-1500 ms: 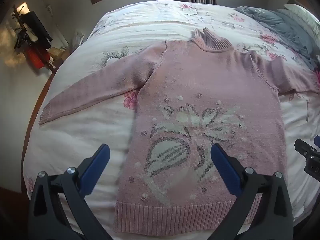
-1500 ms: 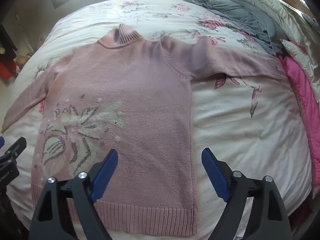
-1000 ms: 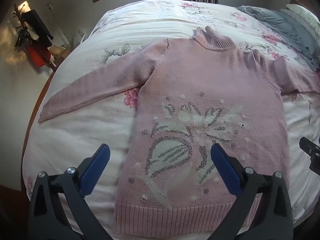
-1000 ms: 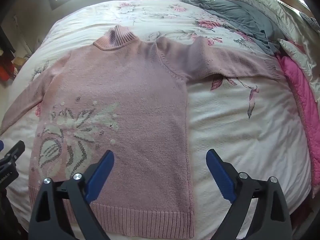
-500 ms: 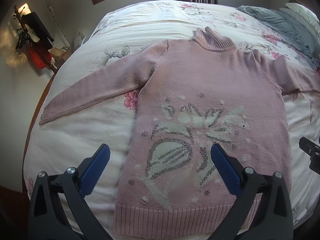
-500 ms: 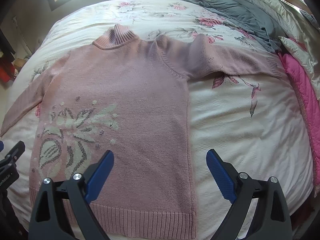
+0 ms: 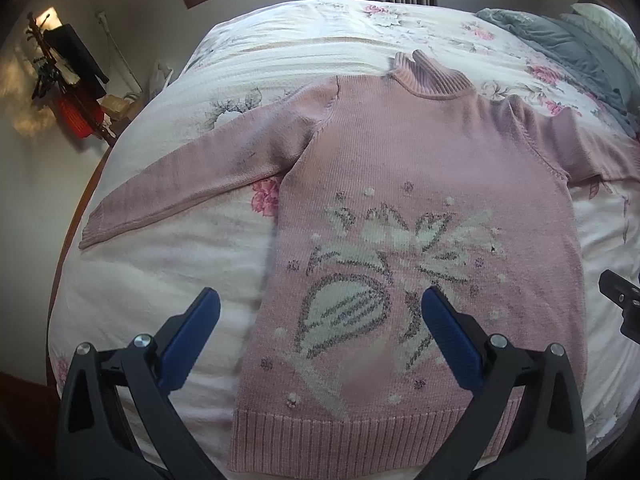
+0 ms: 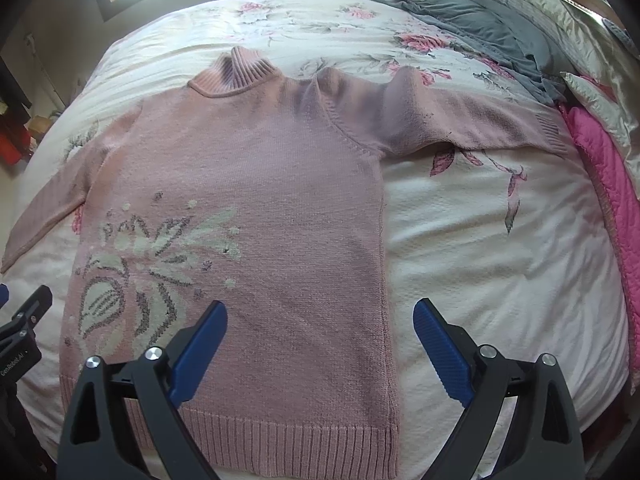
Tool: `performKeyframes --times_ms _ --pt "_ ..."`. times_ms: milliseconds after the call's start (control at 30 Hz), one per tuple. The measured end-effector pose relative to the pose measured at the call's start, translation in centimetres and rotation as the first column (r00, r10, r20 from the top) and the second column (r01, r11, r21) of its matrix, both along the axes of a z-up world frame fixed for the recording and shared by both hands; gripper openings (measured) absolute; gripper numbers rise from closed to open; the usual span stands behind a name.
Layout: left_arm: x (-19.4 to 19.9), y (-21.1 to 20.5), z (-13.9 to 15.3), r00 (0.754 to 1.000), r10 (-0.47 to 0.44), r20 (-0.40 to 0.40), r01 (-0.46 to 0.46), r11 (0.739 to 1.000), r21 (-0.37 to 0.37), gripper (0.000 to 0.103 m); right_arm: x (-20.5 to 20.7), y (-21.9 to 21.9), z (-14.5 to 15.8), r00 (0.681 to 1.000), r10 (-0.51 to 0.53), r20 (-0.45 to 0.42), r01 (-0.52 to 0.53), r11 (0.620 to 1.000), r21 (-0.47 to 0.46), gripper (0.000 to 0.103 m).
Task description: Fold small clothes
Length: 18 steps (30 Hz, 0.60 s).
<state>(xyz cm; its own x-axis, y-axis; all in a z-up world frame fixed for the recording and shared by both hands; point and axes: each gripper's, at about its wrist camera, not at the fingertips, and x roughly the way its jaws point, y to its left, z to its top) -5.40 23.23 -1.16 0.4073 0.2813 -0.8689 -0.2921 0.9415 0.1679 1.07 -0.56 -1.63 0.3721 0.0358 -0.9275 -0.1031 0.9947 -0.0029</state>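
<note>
A pink knitted sweater [image 7: 420, 152] [image 8: 260, 168] with a white and grey flower pattern lies flat and face up on the bed, both sleeves spread out sideways and the ribbed hem nearest me. My left gripper [image 7: 316, 304] hovers open above the lower left part of the sweater, holding nothing. Over the sweater's lower right edge, my right gripper [image 8: 320, 316] is open and empty too. Part of each gripper shows at the edge of the other's view.
The bed [image 7: 160, 264] carries a white floral cover. Grey clothes [image 8: 472, 24] and pale pillows [image 8: 560, 12] lie at the far right, with a pink quilted piece [image 8: 612, 184] along the right edge. A coat stand [image 7: 64, 72] is on the left by the wall.
Both grippers have wavered slightly above the sweater and stayed open. The sweater has not moved.
</note>
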Motion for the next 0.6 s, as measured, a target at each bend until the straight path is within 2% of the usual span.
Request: performKeyframes --times_ms 600 --pt "0.24 0.07 -0.33 1.000 0.004 -0.006 -0.004 1.000 0.007 0.100 0.51 0.33 -0.19 1.000 0.000 0.003 0.000 1.000 0.003 0.095"
